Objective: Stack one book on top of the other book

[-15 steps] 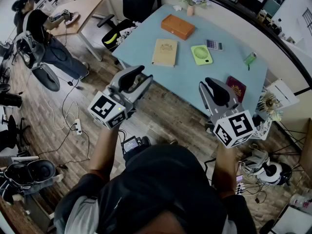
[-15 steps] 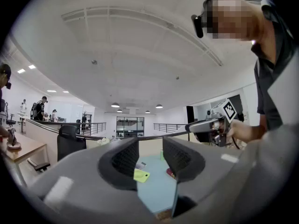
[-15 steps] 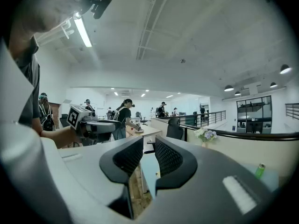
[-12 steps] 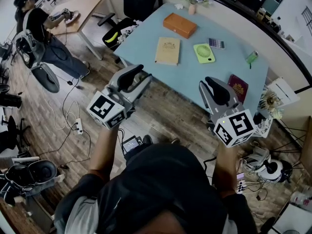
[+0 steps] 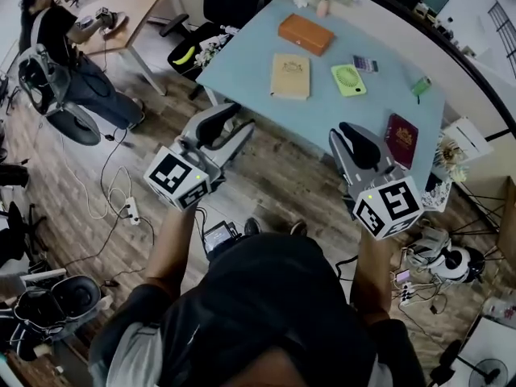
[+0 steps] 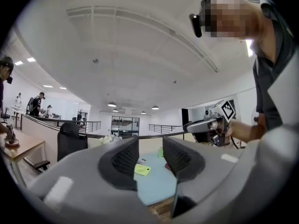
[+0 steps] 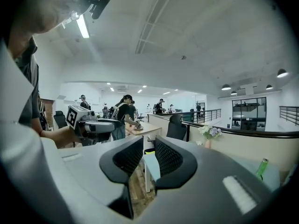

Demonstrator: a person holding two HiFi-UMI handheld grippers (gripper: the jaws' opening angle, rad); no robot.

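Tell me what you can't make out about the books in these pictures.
Head view: cover print on the tan book and the dark red book, too small to read.
Head view: whether the orange thing is a box or a book, too small.
Left gripper view: the left hand-held gripper blocks most of the table; tan book hidden.
Right gripper view: the right hand-held gripper hides both books.

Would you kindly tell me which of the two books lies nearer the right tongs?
The maroon book, at the table's right edge just beyond the right tongs; the tan book lies farther left, mid-table.
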